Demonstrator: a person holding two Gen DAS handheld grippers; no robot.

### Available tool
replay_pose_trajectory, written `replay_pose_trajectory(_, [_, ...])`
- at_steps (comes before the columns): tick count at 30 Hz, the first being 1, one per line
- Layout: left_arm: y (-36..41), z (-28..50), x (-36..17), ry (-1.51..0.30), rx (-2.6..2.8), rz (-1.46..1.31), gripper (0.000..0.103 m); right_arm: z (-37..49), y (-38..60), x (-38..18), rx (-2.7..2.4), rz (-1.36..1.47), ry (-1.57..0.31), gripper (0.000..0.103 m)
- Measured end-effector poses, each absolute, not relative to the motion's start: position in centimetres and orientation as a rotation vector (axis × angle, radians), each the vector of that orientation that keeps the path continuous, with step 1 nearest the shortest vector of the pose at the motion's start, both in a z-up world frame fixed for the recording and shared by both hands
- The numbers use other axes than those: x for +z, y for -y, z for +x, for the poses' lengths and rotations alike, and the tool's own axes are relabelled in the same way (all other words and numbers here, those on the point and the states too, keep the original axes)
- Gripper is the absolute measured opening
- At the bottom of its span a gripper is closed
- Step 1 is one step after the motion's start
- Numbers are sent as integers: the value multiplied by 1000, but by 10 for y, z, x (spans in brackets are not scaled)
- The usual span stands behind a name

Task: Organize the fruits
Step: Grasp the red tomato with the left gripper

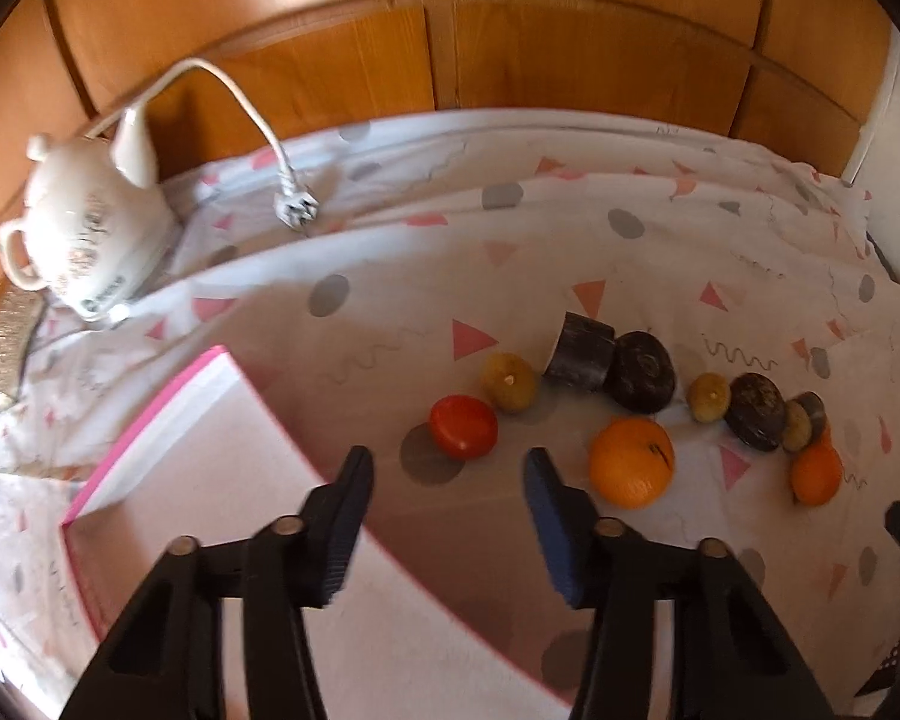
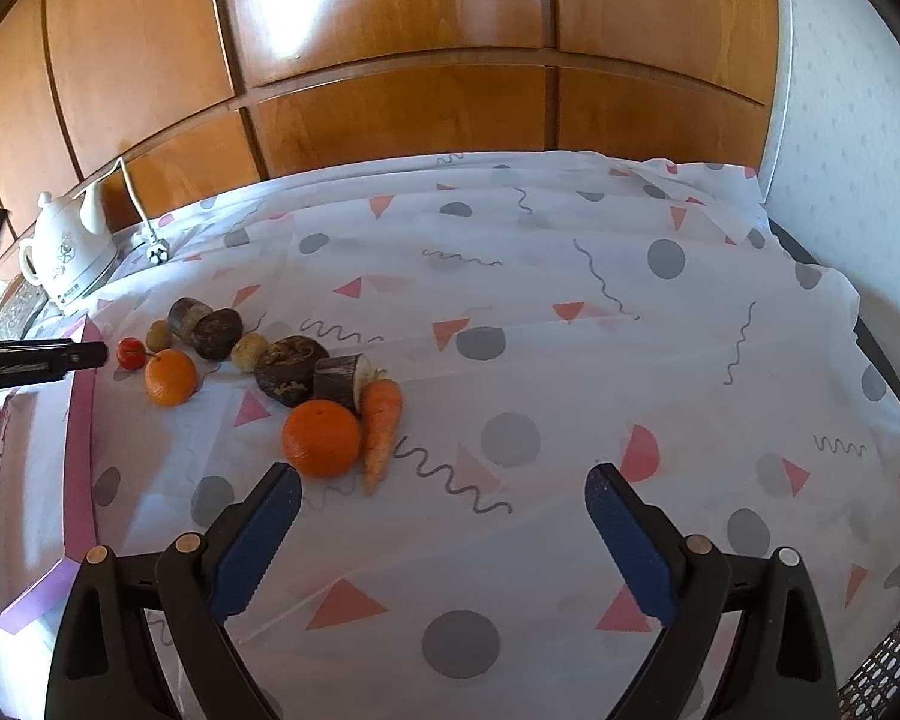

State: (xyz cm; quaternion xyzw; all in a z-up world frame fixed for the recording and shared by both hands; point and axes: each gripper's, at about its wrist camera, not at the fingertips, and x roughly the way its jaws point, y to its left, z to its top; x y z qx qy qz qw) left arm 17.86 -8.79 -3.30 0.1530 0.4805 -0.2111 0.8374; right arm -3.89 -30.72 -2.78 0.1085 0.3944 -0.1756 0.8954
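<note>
A red tomato [image 1: 463, 426] lies on the patterned cloth just ahead of my open, empty left gripper [image 1: 447, 468]. An orange [image 1: 630, 462] sits right of that gripper's right finger. Two yellow-green fruits [image 1: 508, 381] [image 1: 709, 397], dark brown pieces [image 1: 641, 370] and a second orange [image 1: 816, 474] trail off to the right. In the right wrist view the same row shows: tomato [image 2: 131, 353], orange [image 2: 171, 377], near orange [image 2: 321, 438] and a carrot [image 2: 381, 429]. My right gripper [image 2: 444, 489] is open and empty, hovering right of the near orange. The left gripper's tip [image 2: 84, 354] shows beside the tomato.
A white tray with a pink rim [image 1: 150, 420] lies at the left, also in the right wrist view [image 2: 81, 450]. A white electric kettle [image 1: 90, 228] with cord and plug [image 1: 294, 207] stands at the back left. Wooden cabinet doors [image 2: 390, 60] rise behind the table.
</note>
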Motion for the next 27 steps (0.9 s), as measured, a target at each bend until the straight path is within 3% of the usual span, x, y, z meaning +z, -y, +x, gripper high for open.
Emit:
replay_pose_trajectory(7, [102,201,-55,-1067,-457,339,46,-37,316,-27,-379,238,-818,97])
replay_pose_trajectory(8, [104,201,-57,-1067,-455,347,44,-36,316,-27,-381,237,-820,97])
replay_pose_trajectory(10, [106,201,-61,-1056,-450,357,30,-36,318,-28,-385,236,-823,97])
replay_pose_trajectory(16, [96,180,-45,-981,-488,275,30,-34,320,-29,-379,241,-832,94])
replay_pose_trajectory(27, [44,115,-4,-873,-463,130,30,-21,304,-27,-259,257,-853,63])
